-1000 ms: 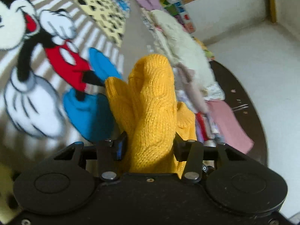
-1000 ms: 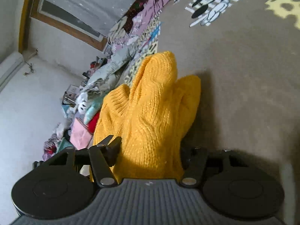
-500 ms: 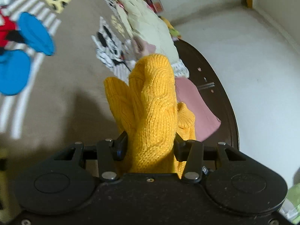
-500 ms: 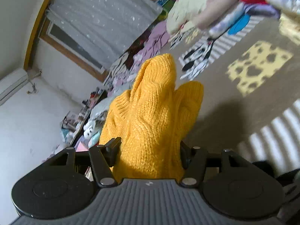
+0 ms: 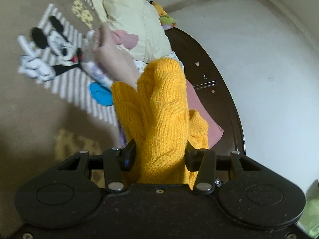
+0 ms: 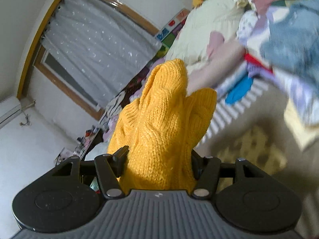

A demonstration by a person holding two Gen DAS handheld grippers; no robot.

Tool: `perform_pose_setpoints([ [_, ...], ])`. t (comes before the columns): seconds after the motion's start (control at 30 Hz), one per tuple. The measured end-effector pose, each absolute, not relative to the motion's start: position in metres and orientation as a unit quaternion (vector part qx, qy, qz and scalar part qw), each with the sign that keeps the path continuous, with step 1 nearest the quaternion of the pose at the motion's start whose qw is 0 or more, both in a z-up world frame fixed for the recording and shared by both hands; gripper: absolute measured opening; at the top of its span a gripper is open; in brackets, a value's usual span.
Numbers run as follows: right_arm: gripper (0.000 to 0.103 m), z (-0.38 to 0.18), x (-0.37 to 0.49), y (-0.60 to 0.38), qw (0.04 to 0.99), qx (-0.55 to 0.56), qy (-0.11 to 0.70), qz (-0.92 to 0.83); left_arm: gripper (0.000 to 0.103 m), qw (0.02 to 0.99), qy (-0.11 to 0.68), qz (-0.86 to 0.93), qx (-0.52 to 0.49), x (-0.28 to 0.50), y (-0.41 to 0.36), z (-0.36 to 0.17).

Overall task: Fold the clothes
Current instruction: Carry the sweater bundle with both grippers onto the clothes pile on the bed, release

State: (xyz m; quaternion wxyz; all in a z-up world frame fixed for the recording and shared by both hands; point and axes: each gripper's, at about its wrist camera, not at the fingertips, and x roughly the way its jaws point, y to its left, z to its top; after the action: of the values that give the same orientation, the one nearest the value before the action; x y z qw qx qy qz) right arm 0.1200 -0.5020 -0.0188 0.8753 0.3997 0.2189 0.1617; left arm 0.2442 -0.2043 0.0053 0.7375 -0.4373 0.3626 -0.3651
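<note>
Both tools are clamped onto the same bunched-up yellow cable-knit sweater (image 5: 163, 119). The left gripper (image 5: 159, 155) has a thick fold of it squeezed between its black fingers (image 5: 129, 153), and the right gripper (image 6: 159, 159) pinches another fold the same way, the knit bulging up and forward past both sets of fingers.

Below and ahead lies a brown fleece blanket with cartoon mouse prints and white stripes (image 5: 30, 103), spread flat and mostly bare on the near side, so there is open room there. The far side is crowded: a pale cream puffy quilted jacket (image 5: 135, 20) lies along the blanket's edge, with a beige-pink garment (image 5: 115, 59) and a heap of mixed coloured clothes beside it. Just past the sweater a dark brown curved wooden bed frame (image 5: 219, 83) marks the edge, and a pink folded cloth (image 5: 201, 115) lies against it. Beyond the frame is a plain white wall (image 5: 269, 59).

The right wrist view alone shows a window with a wooden frame and a grey sparkly curtain (image 6: 95, 39), a white air conditioner (image 6: 10, 109) high on the wall, and a blurred blue denim garment (image 6: 293, 43) close by on the right. The left wrist view alone shows the mouse print's face (image 5: 63, 49).
</note>
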Motion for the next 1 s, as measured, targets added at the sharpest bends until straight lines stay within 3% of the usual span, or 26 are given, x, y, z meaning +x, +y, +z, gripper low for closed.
perform_pose_setpoints([
  [0.3,0.061,-0.005,0.214,-0.561,0.883,0.385,0.217,0.161,0.046,0.727,0.354,-0.335,-0.484,0.319,-0.245,-0.004],
  [0.87,0.061,0.002,0.362,-0.613,0.867,0.326,0.321,0.199,0.046,0.704,0.351,-0.294,-0.544,0.38,-0.285,-0.051],
  [0.93,0.063,-0.005,0.369,-0.617,0.86,0.314,0.353,0.193,0.047,0.707,0.358,-0.288,-0.537,0.379,-0.288,-0.068],
  [1.0,0.075,-0.016,0.374,-0.618,0.857,0.294,0.388,0.169,0.055,0.741,0.369,-0.263,-0.495,0.379,-0.296,-0.094],
])
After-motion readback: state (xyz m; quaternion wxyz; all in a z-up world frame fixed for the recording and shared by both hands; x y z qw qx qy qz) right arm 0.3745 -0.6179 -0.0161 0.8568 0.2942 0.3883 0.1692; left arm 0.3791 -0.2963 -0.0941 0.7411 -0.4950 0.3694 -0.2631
